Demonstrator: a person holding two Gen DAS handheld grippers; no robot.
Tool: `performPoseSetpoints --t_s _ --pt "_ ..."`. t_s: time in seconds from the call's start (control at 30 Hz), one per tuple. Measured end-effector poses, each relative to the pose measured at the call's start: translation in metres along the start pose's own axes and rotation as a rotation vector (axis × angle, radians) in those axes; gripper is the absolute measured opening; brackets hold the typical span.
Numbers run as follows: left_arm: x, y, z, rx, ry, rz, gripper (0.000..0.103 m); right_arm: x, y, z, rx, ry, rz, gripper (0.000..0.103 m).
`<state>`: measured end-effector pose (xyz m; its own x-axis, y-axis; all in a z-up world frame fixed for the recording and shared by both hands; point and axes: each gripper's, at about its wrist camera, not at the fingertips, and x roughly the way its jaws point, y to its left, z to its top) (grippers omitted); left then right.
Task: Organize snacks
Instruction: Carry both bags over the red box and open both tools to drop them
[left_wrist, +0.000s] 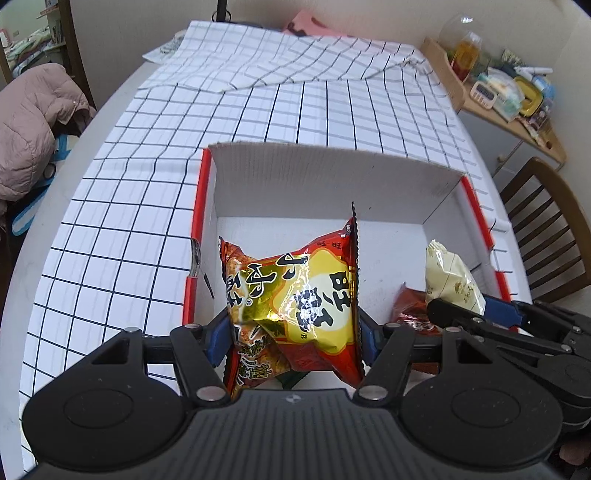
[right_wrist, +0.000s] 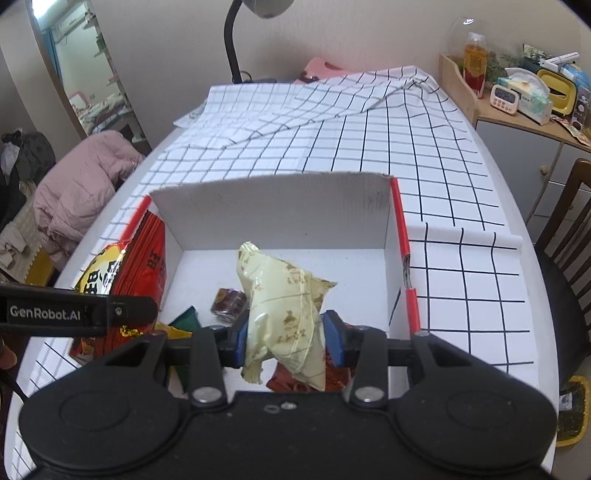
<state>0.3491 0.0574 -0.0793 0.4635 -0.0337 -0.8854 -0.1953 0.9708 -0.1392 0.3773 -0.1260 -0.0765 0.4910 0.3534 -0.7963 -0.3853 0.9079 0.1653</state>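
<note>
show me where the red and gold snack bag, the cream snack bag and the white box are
red and gold snack bag (left_wrist: 295, 295): left wrist view, middle of its printed front
cream snack bag (right_wrist: 284, 314): right wrist view, middle of the pouch
white box (right_wrist: 273, 210): right wrist view, inside of its far wall

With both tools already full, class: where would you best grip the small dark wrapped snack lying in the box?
Grip the small dark wrapped snack across its short sides, coming from above: it lies flat on the box floor, with the cream packet close on its right.

Table (right_wrist: 461, 206): checked cloth (right_wrist: 369, 122) rumpled at the far edge.
Lamp (right_wrist: 240, 37): black gooseneck, far edge.
Chair (left_wrist: 546, 229): wooden, right side.
</note>
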Motion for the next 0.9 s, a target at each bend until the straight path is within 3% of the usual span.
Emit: performPoseSetpoints --t_s 0.4,0.9 --pt "0.032 0.003 -0.001 0.009 0.07 0.011 0.068 0.025 -0.001 -0.004 -0.053 0.078 0.002 0.04" --pt "0.008 0.009 -0.007 0.011 0.02 -0.026 0.072 0.01 0.001 -0.007 -0.065 0.054 0.013 0.046"
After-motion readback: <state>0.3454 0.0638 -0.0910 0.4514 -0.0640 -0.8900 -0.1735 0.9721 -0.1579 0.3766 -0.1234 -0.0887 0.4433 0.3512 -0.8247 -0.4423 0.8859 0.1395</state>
